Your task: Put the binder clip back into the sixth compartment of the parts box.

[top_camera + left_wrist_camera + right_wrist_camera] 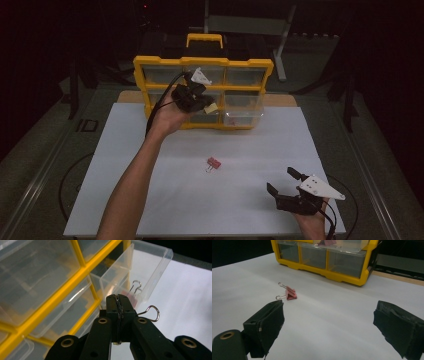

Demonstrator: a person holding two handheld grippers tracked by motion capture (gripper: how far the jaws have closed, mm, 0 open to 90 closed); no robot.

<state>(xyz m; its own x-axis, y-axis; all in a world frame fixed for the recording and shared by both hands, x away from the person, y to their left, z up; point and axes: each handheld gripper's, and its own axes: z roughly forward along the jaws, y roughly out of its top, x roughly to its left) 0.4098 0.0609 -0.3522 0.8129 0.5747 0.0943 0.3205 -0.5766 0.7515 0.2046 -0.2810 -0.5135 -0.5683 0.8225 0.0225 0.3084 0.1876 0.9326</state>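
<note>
A yellow-framed organizer (204, 62) with clear drawers stands at the back of the white table; one clear drawer (243, 118) at its lower right is pulled out. My left gripper (207, 105) is raised in front of the organizer beside that drawer, shut on a binder clip (212, 107). In the left gripper view the jaws (119, 300) pinch the clip's wire, and its handle loop (153, 313) sticks out to the right. A red clip (133, 299) lies inside the open drawer (152, 267). Another red binder clip (214, 163) (290, 294) lies mid-table. My right gripper (280, 179) (329, 323) rests open near the front right.
A white mat (125, 165) covers the table, with wide bare room around the red clip. The organizer's yellow base (342, 277) stands at the far edge in the right gripper view. Dark floor and stands surround the table.
</note>
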